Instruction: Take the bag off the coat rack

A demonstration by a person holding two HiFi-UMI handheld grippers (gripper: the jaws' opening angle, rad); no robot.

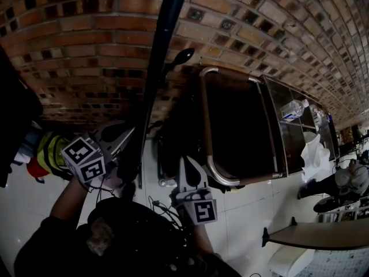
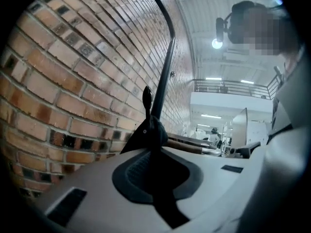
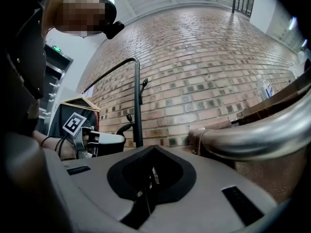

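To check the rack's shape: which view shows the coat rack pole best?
The right gripper view: the coat rack pole stands side-on against the brick wall, curved top included. The left gripper view looks up it from below; the head view shows only a dark bar.

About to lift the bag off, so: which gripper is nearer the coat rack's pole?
Left. The left gripper is right at the pole, fingers closed on the black bag hanging there; the right gripper hangs apart, off to the pole's right.
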